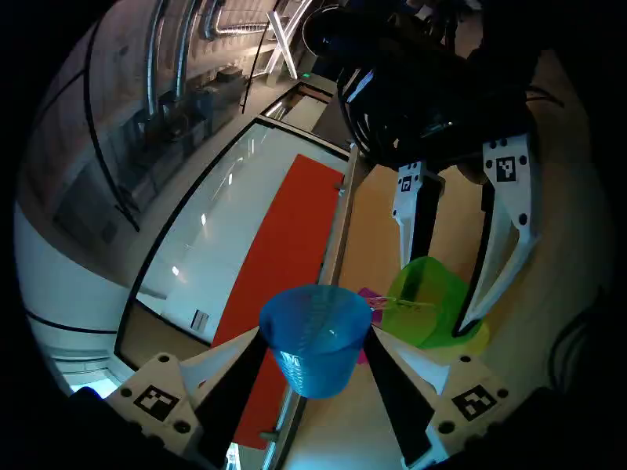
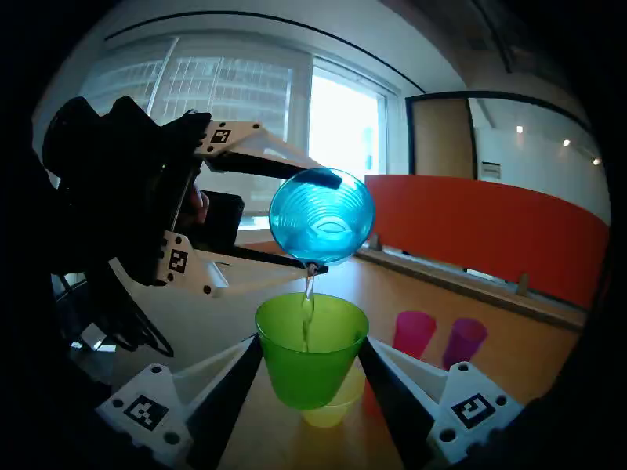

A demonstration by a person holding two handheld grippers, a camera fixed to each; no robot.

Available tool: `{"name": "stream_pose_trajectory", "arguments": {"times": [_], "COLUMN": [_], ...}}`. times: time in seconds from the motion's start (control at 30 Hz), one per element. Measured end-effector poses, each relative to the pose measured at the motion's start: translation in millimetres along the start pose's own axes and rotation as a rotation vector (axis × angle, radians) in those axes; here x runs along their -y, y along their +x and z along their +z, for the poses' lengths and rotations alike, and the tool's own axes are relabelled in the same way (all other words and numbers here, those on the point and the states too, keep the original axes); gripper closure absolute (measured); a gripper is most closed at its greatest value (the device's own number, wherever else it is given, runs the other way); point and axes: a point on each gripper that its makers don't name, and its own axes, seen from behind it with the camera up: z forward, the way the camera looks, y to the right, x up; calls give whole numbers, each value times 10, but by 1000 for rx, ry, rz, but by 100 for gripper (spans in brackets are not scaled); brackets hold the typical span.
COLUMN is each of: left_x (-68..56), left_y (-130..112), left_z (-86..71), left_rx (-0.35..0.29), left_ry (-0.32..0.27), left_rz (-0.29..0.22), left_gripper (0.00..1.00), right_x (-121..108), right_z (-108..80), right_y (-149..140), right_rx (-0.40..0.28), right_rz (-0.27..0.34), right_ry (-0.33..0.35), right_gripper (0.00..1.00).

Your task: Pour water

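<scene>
My left gripper [image 1: 313,333] is shut on a clear blue cup [image 1: 315,348], which is tipped over. In the right gripper view the same blue cup [image 2: 321,215] shows its mouth, held by the left gripper [image 2: 325,223]. A thin stream of water [image 2: 308,301] falls from its rim into a green cup [image 2: 312,352]. My right gripper [image 2: 311,342] is shut on that green cup. In the left gripper view the right gripper [image 1: 435,301] holds the green cup [image 1: 427,290] just below and beyond the blue one. A yellow cup [image 2: 333,407] sits directly beneath the green cup.
A pink cup [image 2: 413,333] and a purple cup [image 2: 464,341] stand on the wooden table [image 2: 509,360] to the right. An orange partition [image 2: 494,227] runs along the table's far edge. A person's hand holds the left gripper near a window [image 2: 345,125].
</scene>
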Motion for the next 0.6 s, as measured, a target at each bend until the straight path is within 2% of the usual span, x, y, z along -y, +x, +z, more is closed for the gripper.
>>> {"name": "stream_pose_trajectory", "arguments": {"times": [0.6], "left_x": [-8], "left_y": [28], "left_z": [9], "left_rx": [-1], "left_ry": [5], "left_rz": [42], "left_gripper": [16], "right_x": [-7], "right_z": [0], "right_y": [-4], "right_rx": [-2], "right_rz": [2], "right_ry": [-1], "right_gripper": [10]}}
